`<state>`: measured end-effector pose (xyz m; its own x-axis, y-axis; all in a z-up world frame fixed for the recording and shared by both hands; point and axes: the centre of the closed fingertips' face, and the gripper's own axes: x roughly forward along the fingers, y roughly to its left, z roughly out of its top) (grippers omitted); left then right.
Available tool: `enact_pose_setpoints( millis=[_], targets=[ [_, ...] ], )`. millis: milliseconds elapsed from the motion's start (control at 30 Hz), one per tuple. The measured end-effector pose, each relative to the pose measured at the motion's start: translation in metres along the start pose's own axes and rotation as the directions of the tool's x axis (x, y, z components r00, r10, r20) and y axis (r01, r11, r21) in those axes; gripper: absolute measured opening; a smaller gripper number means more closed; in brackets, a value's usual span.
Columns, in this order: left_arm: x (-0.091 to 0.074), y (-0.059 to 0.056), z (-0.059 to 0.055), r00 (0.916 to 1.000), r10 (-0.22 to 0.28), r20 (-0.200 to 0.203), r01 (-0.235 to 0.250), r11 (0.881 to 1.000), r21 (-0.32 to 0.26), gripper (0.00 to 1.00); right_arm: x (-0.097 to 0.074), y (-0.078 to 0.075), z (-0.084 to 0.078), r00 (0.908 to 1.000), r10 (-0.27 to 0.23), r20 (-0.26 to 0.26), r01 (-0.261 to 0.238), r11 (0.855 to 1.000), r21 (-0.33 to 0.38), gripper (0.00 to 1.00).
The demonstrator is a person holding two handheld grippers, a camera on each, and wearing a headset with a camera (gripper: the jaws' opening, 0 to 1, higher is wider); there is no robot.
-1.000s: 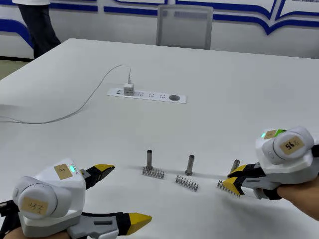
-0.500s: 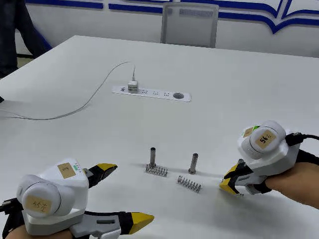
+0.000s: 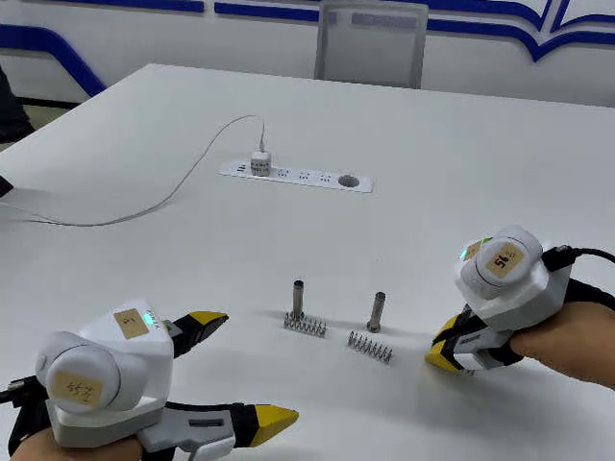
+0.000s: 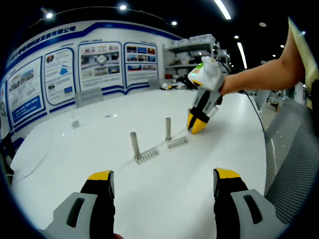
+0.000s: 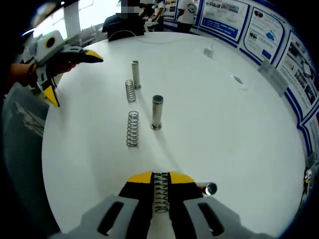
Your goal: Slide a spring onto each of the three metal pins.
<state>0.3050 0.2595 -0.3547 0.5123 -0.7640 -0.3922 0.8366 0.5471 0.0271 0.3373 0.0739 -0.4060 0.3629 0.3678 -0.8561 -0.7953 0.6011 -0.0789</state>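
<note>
right gripper: in its own view we see it pressed together on the third spring, whose coils run lengthwise between the yellow tips.
third pin: in that same view it sits just beside one yellow tip, its round end turned toward the camera.
head view: here the right gripper's white body stands over its own tips, so we cannot read the pinch from above; the tips are low at the table, to the right of the second pin.
left gripper: we find it spread wide, with bare tabletop between its tips, well apart from the pins; its own view gives the same wide gap.
first pin: it stands upright, and the first spring lies on its side at its foot.
second spring: it lies on its side just beside the foot of the upright second pin.
left gripper view: we see the right gripper side-on, tips down at the table just past the second pin.
against a second ago: then the third pin stood clear beside the right gripper's tips in the head view; now the gripper covers it. The other two springs lie as they did, and the left gripper stays spread.
far table: a power strip with a cable, and a chair beyond the edge.
</note>
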Motion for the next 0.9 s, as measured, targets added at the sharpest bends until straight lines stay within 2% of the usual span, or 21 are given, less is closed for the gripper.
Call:
enact_pose_setpoints(
  millis=[167, 400, 900],
  targets=[
    [0.000, -0.001, 0.000, 1.0000, 0.000, -0.001, 0.000, 1.000, 0.001, 0.83, -0.001, 0.000, 0.000, 1.0000, -0.006, 0.003, 0.006, 1.000, -0.005, 0.12],
    [0.001, -0.002, 0.000, 1.0000, -0.003, -0.002, 0.003, 1.000, 0.003, 0.83, -0.009, 0.002, 0.006, 0.9988, -0.019, 0.045, 0.019, 1.000, 0.004, 0.12],
    [0.002, -0.003, 0.002, 0.9999, -0.010, 0.000, 0.010, 1.000, 0.005, 0.83, -0.025, 0.003, 0.008, 0.9937, -0.051, 0.100, 0.049, 0.998, 0.028, 0.12]
  ],
)
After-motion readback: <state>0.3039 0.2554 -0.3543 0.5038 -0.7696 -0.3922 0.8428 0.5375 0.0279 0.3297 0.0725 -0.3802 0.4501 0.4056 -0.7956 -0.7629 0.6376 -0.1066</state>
